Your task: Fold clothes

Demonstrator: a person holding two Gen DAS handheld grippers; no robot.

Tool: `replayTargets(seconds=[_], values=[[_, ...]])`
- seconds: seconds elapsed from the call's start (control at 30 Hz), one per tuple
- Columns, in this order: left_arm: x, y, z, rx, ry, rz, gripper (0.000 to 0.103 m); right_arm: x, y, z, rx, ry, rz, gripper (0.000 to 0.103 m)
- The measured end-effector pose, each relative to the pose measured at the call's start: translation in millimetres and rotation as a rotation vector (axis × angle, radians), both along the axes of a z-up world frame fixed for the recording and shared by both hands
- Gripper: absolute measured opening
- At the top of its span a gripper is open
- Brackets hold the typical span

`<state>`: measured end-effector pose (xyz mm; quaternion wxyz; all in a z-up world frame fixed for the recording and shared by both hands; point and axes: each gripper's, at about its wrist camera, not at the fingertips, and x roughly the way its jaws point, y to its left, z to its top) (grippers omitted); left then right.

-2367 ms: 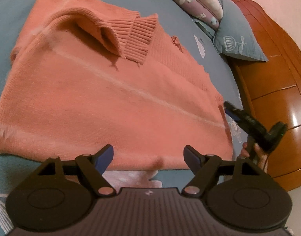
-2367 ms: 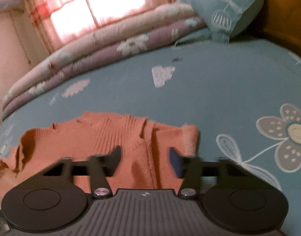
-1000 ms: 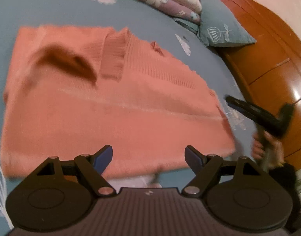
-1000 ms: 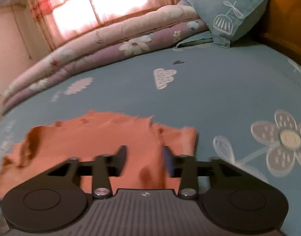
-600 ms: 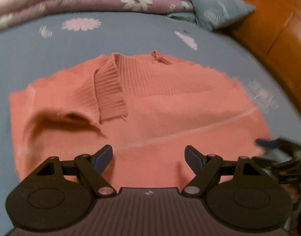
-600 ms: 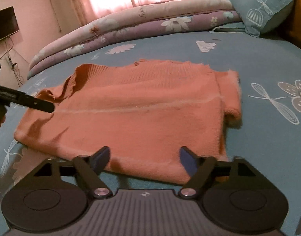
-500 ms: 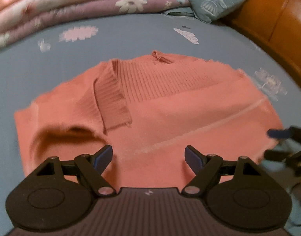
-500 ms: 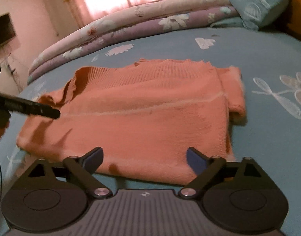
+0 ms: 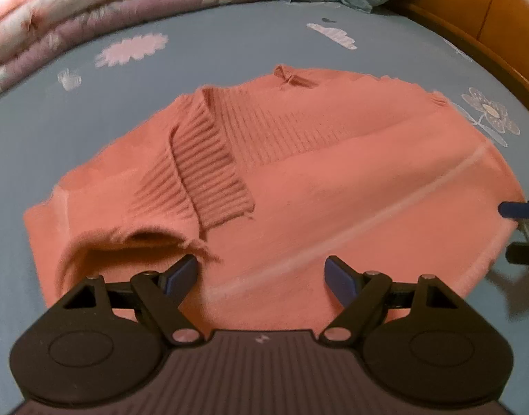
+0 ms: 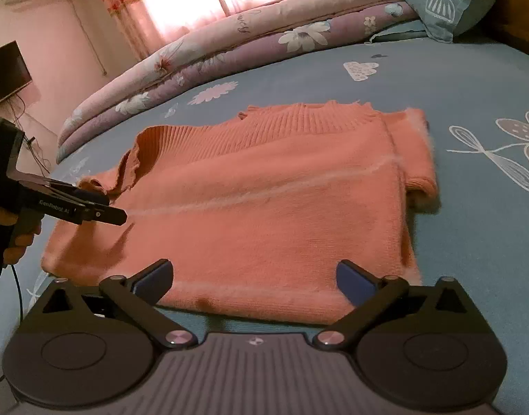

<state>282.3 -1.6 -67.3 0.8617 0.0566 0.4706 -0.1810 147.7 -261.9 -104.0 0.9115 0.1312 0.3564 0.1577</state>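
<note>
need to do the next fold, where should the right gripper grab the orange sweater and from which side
Likely the near hem corner of the orange sweater on the right gripper's side. That edge lies flat and free on the bed sheet, so open fingers can slide in low from the front. The doubled-under fold further right is bulkier.

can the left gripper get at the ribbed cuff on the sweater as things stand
Probably yes: the left gripper is open over the sweater, and the ribbed cuff lies on top just ahead, uncovered.
</note>
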Motion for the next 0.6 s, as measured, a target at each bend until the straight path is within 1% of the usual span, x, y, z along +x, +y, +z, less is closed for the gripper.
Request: replayTargets(seconds=[0.13,0.33,0.4,0.5,0.6], values=[[7,10,-2,-0.045,0.023,0.024,0.081,0,3,1,-0.019,0.000,0.002,0.103],[18,24,-2,-0.110,0.054,0.063,0.081,-1,-1,1,0.005,-0.002,-0.004,0.103],[22,30,-1,-0.153,0.072,0.090,0.081,-2,-1,0,0.005,-0.004,-0.002,0.103],[27,41,-2,-0.240,0.106,0.141,0.081,-3,-2,0,0.011,-0.006,-0.002,0.103],[31,51,-1,-0.293,0.105,0.187,0.080,-4,-3,-1,0.021,-0.010,-0.006,0.103]])
